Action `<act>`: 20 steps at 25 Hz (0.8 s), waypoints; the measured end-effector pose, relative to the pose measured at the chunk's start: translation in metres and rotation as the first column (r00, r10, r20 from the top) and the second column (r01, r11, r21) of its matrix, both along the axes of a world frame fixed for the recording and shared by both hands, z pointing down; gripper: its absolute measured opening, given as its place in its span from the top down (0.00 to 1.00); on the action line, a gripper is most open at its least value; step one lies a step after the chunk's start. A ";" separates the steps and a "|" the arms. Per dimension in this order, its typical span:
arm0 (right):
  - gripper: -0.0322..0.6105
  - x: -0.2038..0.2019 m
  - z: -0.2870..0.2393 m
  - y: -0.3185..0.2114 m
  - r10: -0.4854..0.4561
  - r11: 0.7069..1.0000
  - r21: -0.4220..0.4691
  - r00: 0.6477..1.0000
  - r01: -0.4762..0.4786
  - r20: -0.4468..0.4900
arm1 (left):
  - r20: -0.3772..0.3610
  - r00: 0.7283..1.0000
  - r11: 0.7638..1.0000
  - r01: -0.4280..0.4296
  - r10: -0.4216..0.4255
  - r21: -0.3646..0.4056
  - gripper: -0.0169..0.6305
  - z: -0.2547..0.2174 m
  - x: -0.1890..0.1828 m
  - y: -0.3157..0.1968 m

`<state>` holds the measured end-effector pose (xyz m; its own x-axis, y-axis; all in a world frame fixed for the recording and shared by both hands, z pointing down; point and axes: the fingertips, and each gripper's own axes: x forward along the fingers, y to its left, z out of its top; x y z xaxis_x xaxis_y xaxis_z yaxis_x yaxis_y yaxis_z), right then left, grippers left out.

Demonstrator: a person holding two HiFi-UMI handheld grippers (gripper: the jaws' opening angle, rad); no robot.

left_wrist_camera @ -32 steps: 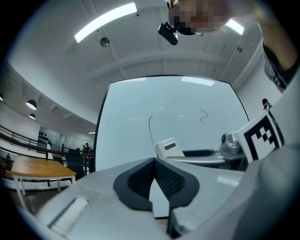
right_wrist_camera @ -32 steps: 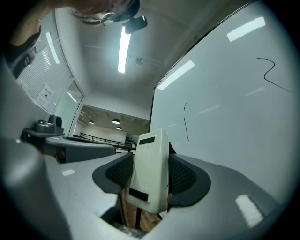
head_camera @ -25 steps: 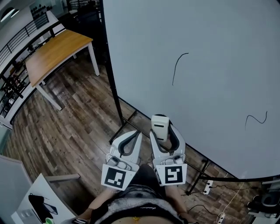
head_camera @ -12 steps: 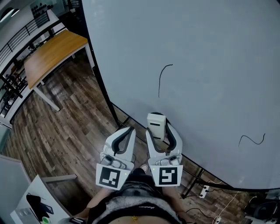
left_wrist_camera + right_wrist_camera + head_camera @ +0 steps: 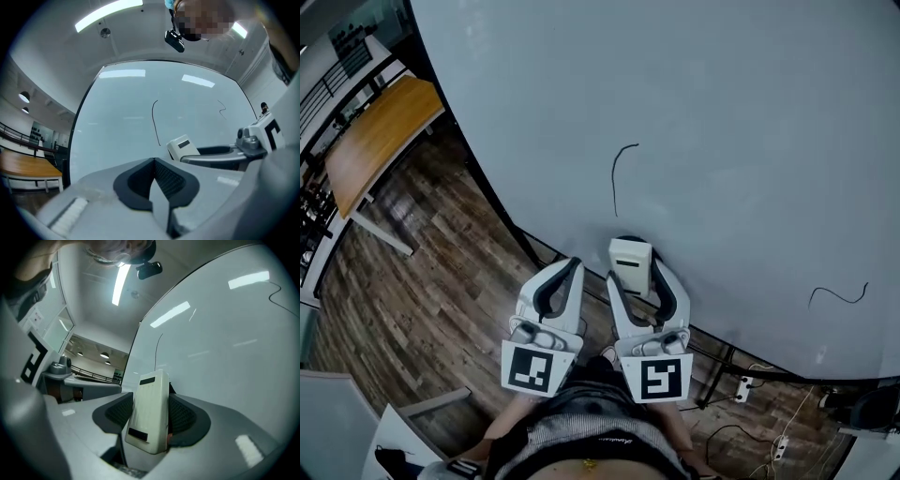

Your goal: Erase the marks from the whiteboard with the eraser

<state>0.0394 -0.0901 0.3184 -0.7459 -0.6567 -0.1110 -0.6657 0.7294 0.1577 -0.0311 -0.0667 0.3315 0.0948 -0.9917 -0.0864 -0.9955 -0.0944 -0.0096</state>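
Standing at the far left of the head view, a wooden table (image 5: pixel 370 141) on white legs sits on the dark plank floor (image 5: pixel 422 272), well apart from everything else. To its right, the left gripper (image 5: pixel 569 267) points toward the board. In its own view, the left gripper (image 5: pixel 153 161) has its dark ribbed pads pressed together with nothing between them. Its marker cube (image 5: pixel 530 367) faces up near the person's body.

Just beside it, the right gripper (image 5: pixel 636 274) pinches a cream-white eraser (image 5: pixel 630 262). The right gripper view shows the eraser (image 5: pixel 149 411) upright between the pads, held at both sides, with its upper end sticking out past the fingertips. Whether the eraser touches the board cannot be told.

The whiteboard (image 5: pixel 722 112) fills the middle and right of the head view. A thin curved black line (image 5: pixel 617 178) runs down the board, and its lower end is just above the eraser. Much farther right and low on the board is a short wavy black mark (image 5: pixel 839 295), well apart from both grippers. Below the board's lower edge, a white power strip (image 5: pixel 741 384) lies on the floor with cables trailing off to the right.
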 end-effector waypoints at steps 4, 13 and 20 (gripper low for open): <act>0.57 0.000 -0.002 -0.019 0.099 0.995 -0.002 0.995 -0.099 0.028 | 0.022 0.992 0.993 -0.122 0.122 -0.005 0.97 0.002 0.001 -0.029; 0.57 0.006 -0.016 -0.027 0.332 0.939 0.062 0.940 -0.337 0.085 | 0.015 0.933 0.933 -0.359 0.358 0.031 0.97 -0.003 -0.010 -0.054; 0.58 0.004 -0.009 -0.032 0.420 0.903 0.053 0.901 -0.427 0.108 | 0.012 0.885 0.884 -0.465 0.465 0.046 0.97 0.000 -0.012 -0.061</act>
